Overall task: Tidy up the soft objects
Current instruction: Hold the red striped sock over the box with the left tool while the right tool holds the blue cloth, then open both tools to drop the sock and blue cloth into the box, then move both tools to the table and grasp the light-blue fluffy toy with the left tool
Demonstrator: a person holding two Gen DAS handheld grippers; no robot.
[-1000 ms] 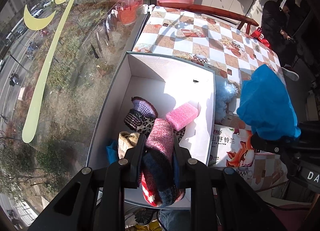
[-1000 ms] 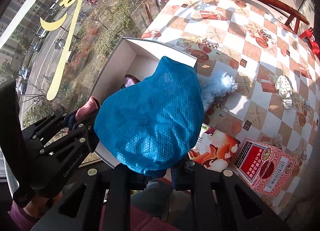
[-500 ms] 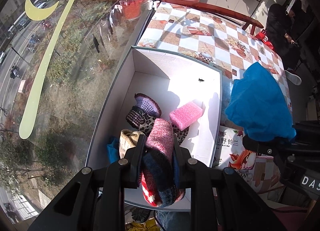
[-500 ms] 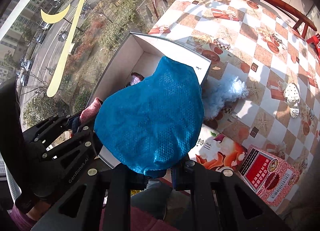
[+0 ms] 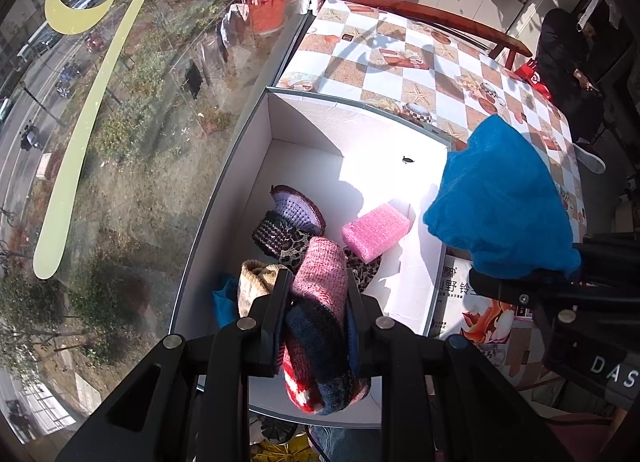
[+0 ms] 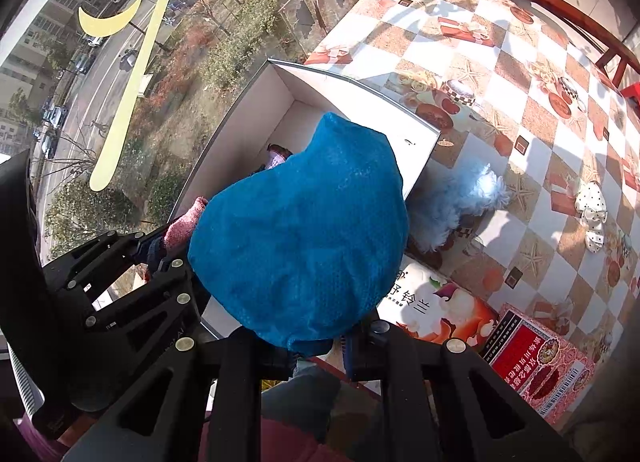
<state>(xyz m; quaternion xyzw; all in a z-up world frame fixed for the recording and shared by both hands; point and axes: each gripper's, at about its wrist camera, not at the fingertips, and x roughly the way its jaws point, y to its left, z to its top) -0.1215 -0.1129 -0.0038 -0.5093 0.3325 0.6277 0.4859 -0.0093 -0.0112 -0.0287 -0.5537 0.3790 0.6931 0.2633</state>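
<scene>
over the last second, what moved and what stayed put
The right gripper carried the blue mesh bundle leftward until it overhangs the white box wall. The left gripper stayed clamped on the knitted sock; the pink sponge lies unmoved.

Left gripper [image 5: 316, 302] is clamped on a pink, navy and red knitted sock [image 5: 320, 326], held over the near end of a white box [image 5: 248, 165]. Inside the box are seen a pink sponge [image 5: 376, 225], a purple knitted piece [image 5: 298, 207] on leopard-print fabric [image 5: 294, 248], a beige knit [image 5: 256, 282] and a blue scrap [image 5: 224, 298] (partly hidden). A blue cloth [image 5: 500, 205] is gripped by the right gripper [image 5: 520, 286] at the box's right wall. The box sits on a checkered tablecloth [image 5: 400, 61] beside a window [image 5: 120, 101].
</scene>
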